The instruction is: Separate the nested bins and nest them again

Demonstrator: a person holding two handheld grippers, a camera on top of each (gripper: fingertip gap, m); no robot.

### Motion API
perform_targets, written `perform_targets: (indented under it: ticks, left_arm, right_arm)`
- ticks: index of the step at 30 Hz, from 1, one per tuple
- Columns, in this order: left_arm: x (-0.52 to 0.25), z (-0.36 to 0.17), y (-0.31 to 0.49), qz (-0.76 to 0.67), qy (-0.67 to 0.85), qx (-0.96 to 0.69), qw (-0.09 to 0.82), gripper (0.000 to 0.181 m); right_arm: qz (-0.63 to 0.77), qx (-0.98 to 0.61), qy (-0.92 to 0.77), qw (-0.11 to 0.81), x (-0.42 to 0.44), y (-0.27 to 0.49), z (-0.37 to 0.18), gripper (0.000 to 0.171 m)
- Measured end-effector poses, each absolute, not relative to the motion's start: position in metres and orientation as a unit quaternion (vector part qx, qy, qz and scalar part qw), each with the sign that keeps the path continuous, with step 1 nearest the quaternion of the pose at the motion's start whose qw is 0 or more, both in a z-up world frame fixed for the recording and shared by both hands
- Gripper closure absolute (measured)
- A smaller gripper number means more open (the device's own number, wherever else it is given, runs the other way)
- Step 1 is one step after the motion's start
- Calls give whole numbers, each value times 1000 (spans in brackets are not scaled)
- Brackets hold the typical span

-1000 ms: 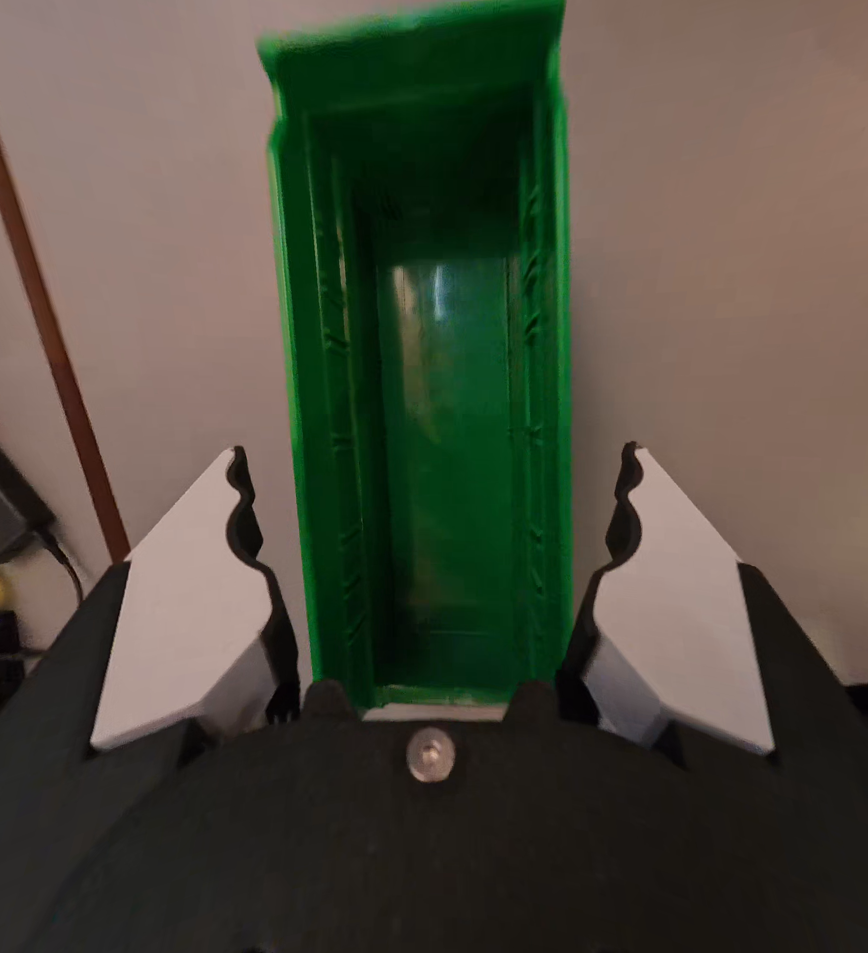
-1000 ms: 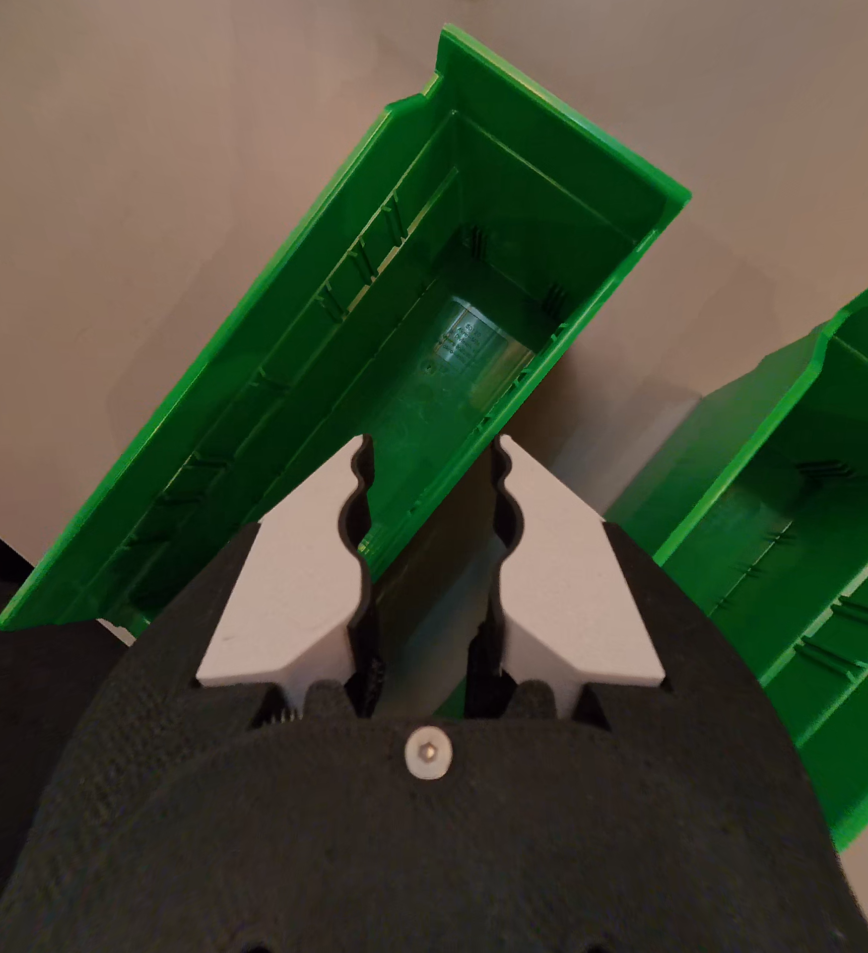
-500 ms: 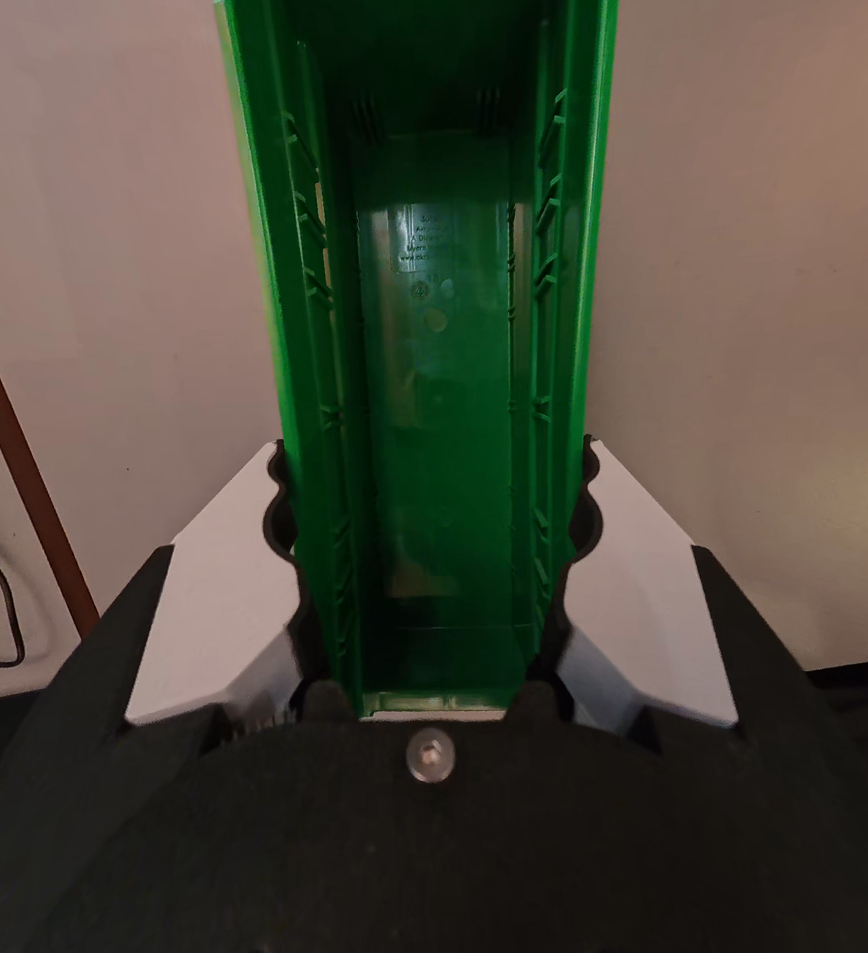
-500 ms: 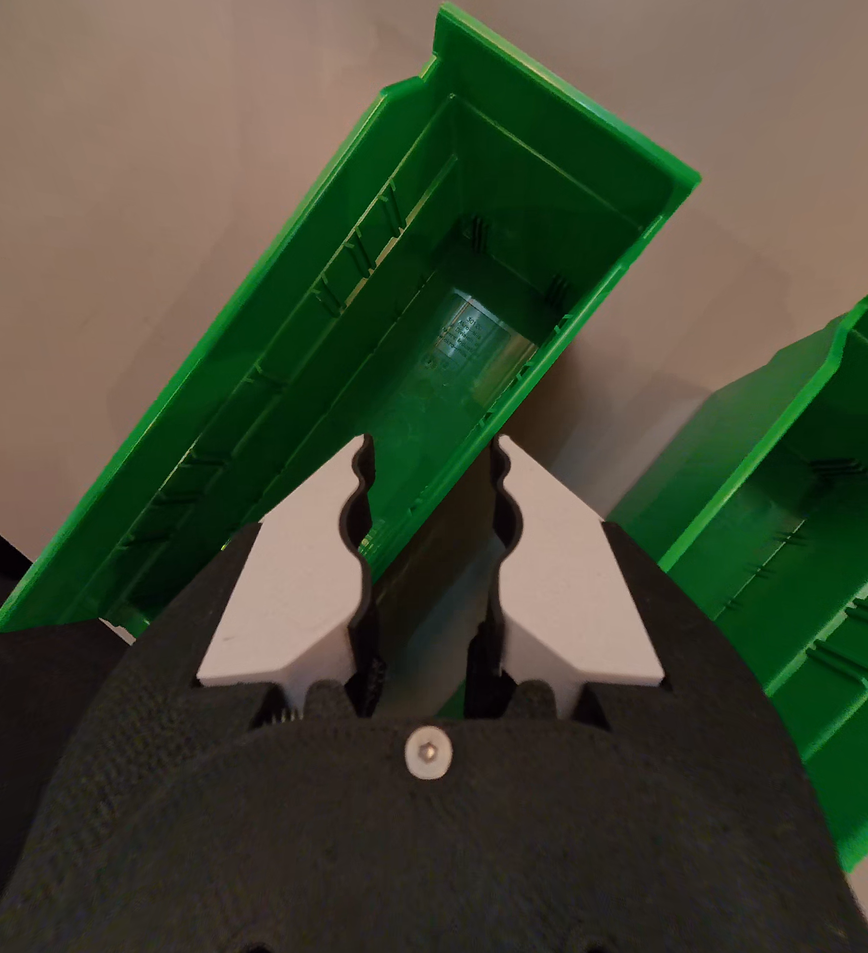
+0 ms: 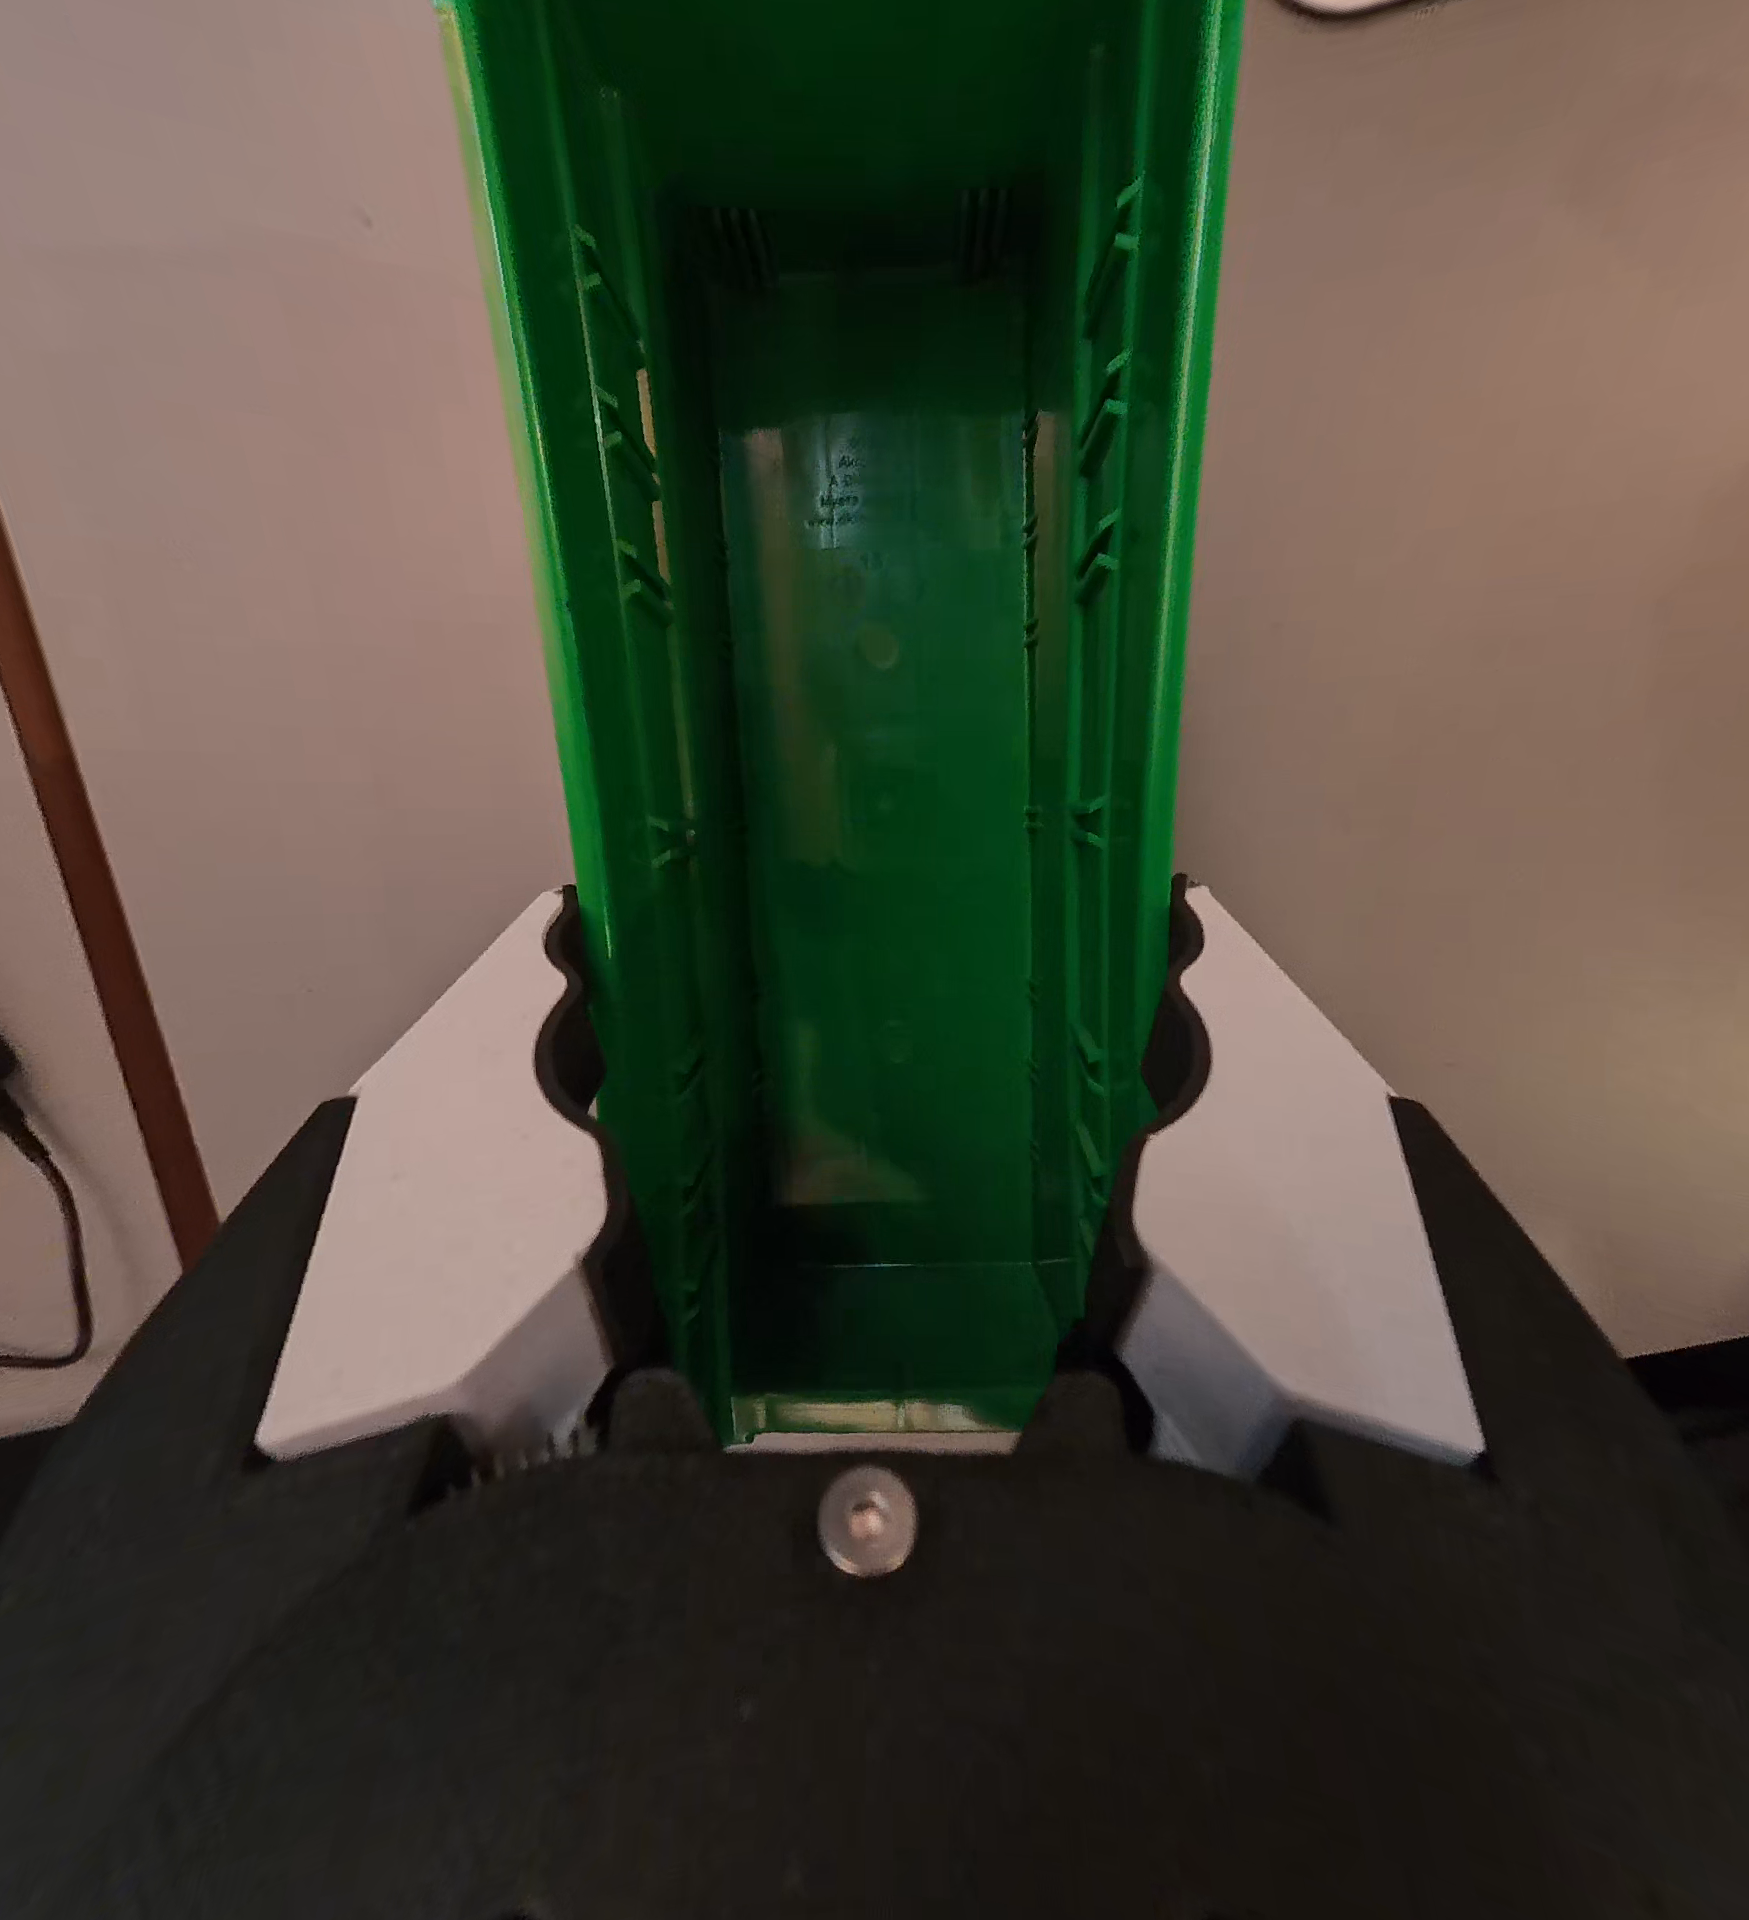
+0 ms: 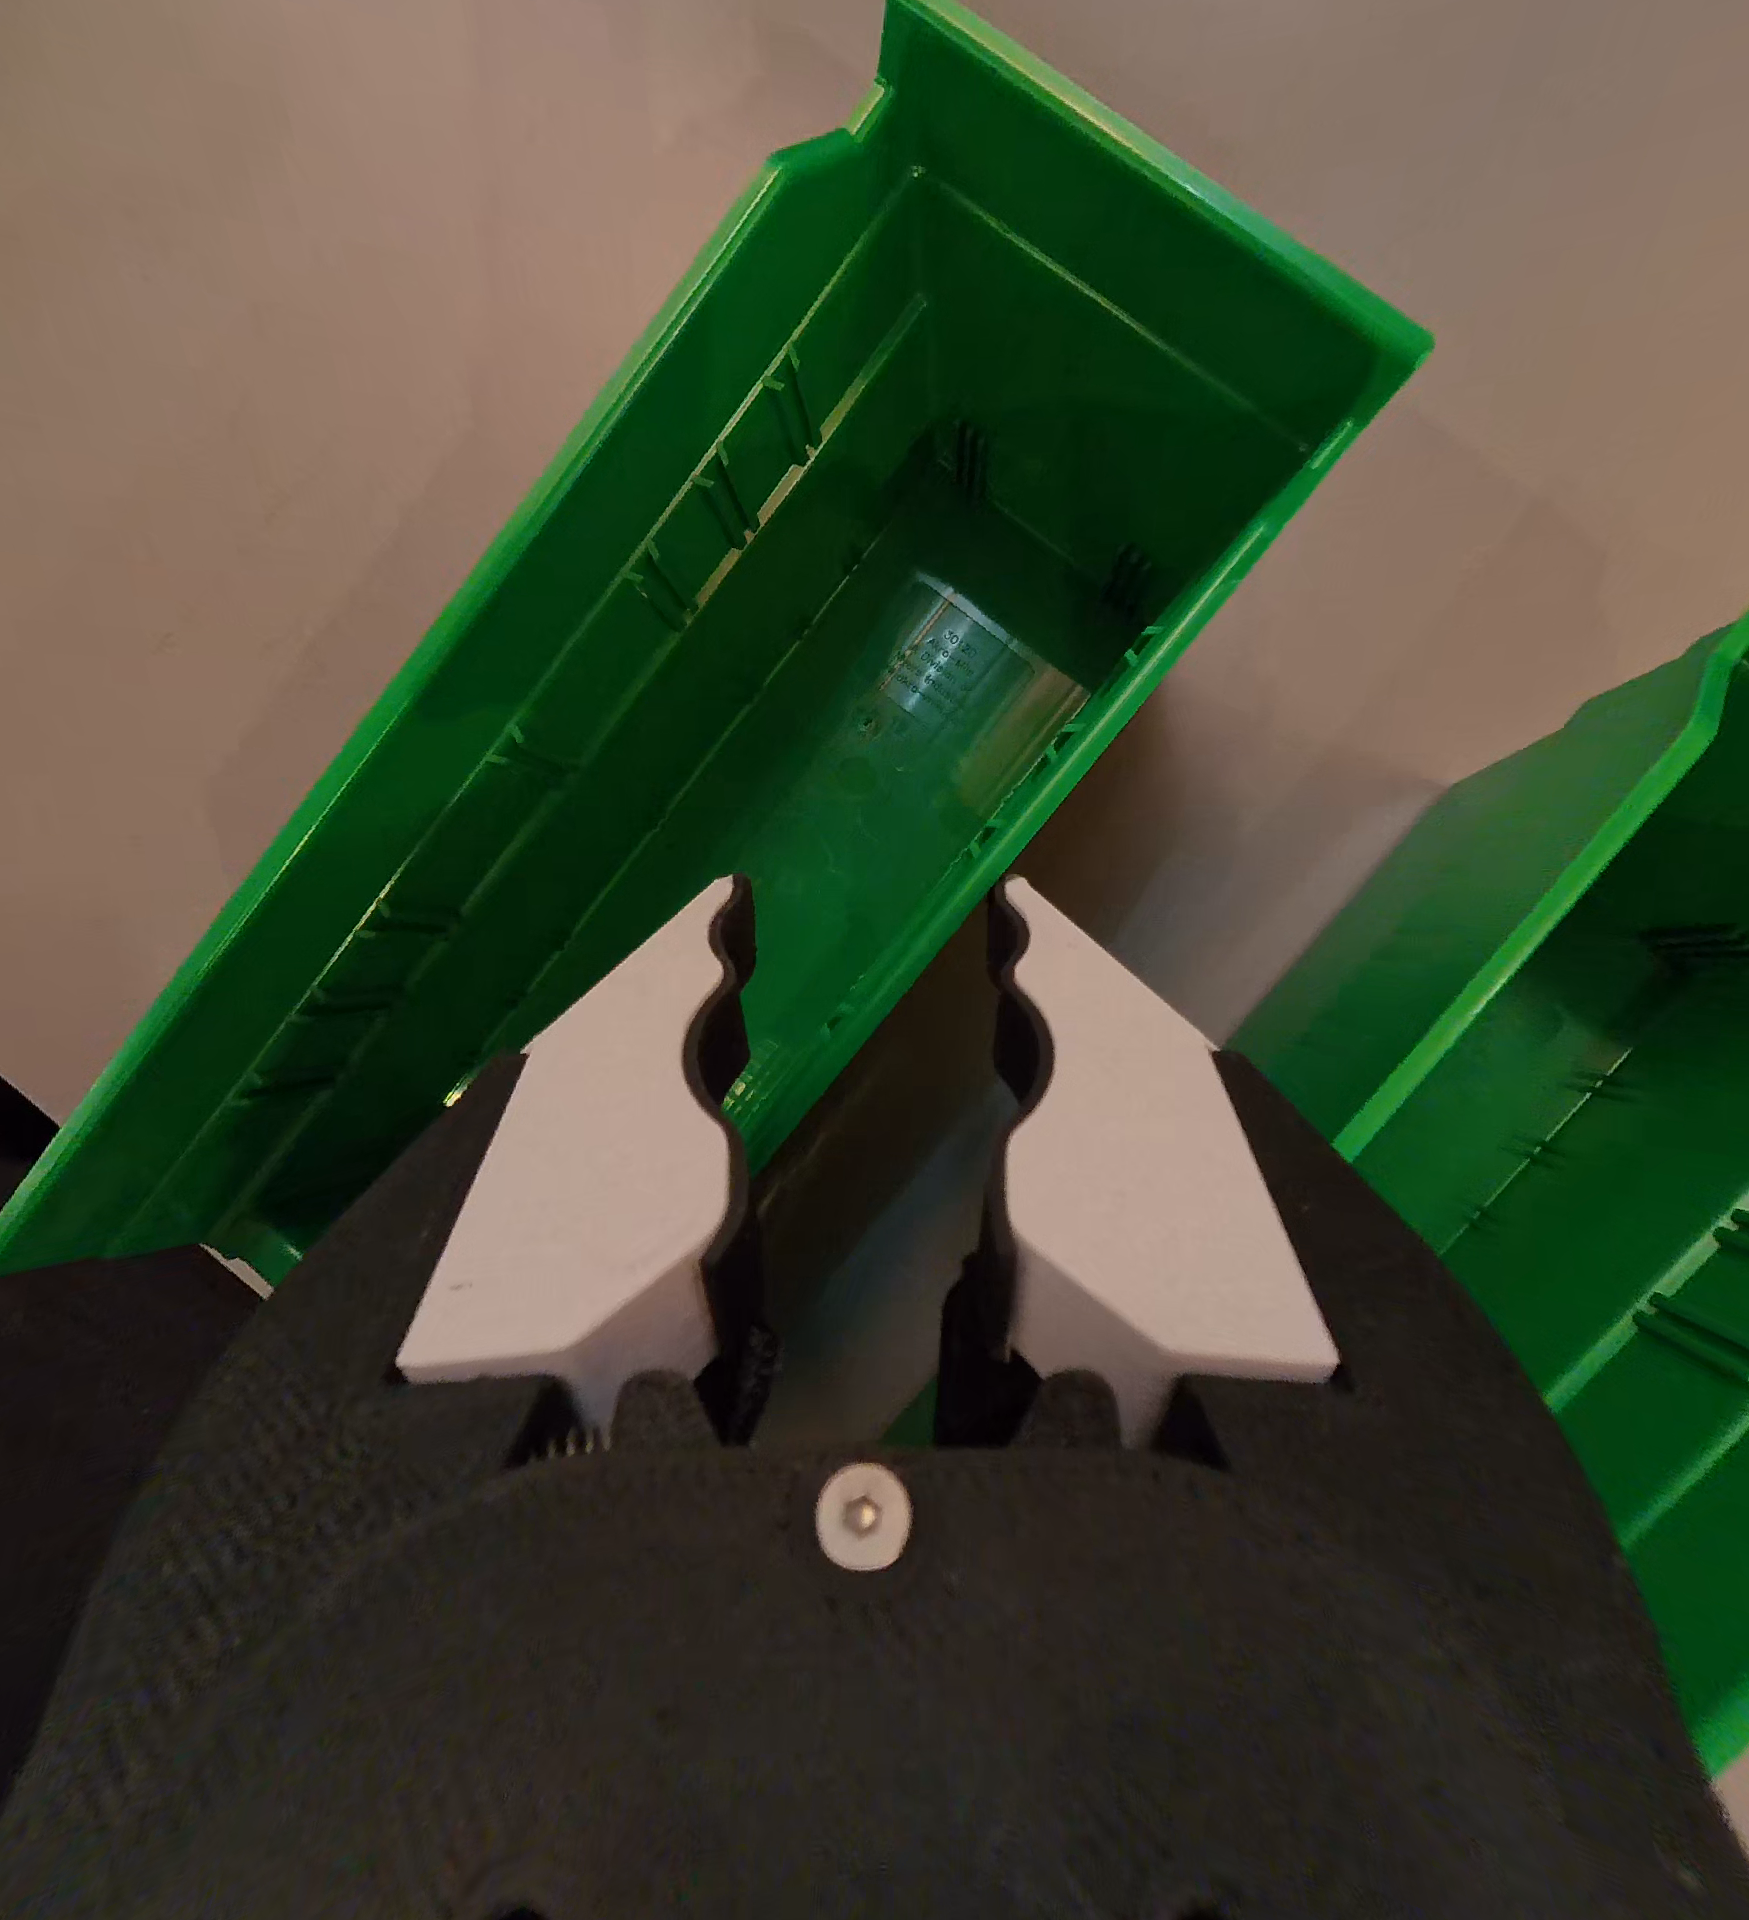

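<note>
gripping one separated green bin (image 5: 880, 831) across its walls, left gripper (image 5: 875, 1049) closed; right gripper (image 6: 870, 1049) pinches the second bin (image 6: 704, 727) wall; re-nesting presumably needs alignment.

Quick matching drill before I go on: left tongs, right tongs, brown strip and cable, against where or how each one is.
1 left tongs
2 right tongs
3 brown strip
4 cable

A one finger inside the tilted bin, one outside
B slants up the left edge
C a finger on each outer wall of the centred bin
D black, lower left

Pairs: 1-C, 2-A, 3-B, 4-D
</note>
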State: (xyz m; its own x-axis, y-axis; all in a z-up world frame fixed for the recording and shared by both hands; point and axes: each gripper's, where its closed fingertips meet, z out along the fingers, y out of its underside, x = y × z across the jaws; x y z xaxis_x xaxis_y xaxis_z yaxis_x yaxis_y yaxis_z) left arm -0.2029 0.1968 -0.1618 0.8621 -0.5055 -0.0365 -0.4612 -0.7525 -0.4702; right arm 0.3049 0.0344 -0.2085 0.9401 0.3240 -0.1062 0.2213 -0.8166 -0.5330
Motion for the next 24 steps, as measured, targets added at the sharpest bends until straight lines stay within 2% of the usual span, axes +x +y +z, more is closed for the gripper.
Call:
perform_targets:
  ticks: [11, 18, 24]
  left_arm:
    - [-184, -80, 186, -30, 280, -904, 321, 75]
    - [-127, -21, 160, -64, 330, -860, 383, 75]
    - [-49, -25, 126, -129, 392, -832, 370, 74]
  right_arm:
    - [98, -948, -144, 266, 305, 34, -209, 128]
    - [98, -948, -144, 266, 305, 34, -209, 127]
    - [100, -948, -143, 266, 305, 34, -209, 127]
